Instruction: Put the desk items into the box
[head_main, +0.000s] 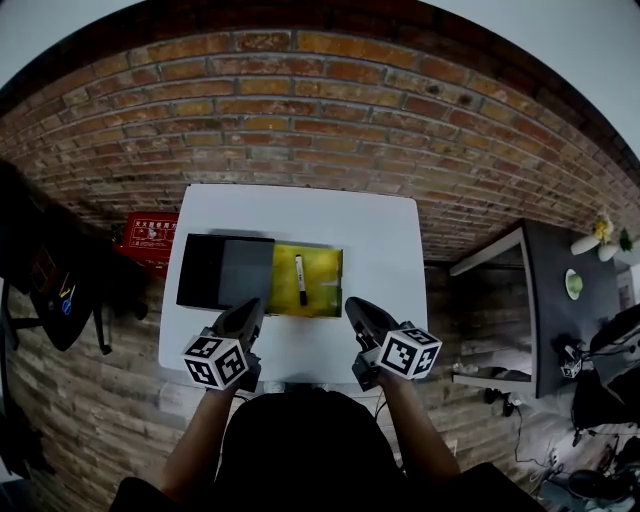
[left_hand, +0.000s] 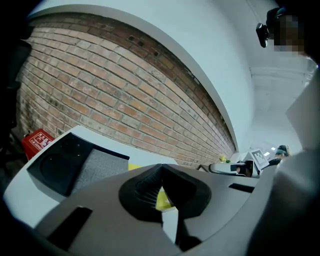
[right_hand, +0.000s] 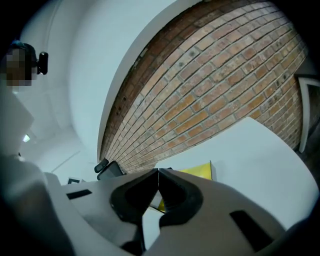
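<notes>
We see the white counter (head_main: 390, 250) from above, with everything that matters on its left half. The largest thing on it is a flat black case (head_main: 205, 270) with a grey panel, at the far left. Touching its right side is a shallow yellow tray (head_main: 325, 270). We cannot tell from here which of these two is the box the task means. At the near edge of the counter are our two tools. The left hand-held gripper (head_main: 252, 312) points toward the seam between case and tray, and the right hand-held gripper (head_main: 355, 308) points at the tray's near right corner. Both are clenched, and each gripper's own view shows the jaw tips meeting with nothing between them, only a sliver of yellow behind. Both are empty and touch nothing on the counter. The smallest item is a black marker (head_main: 300, 279), which already lies on the yellow surface. It sits just beyond both grippers and between them, with its long axis running near to far and only a slight tilt. Neither hand looks clearly nearer to it. We judge that either gripper would have to open first, then close across the marker's width from left and right.
</notes>
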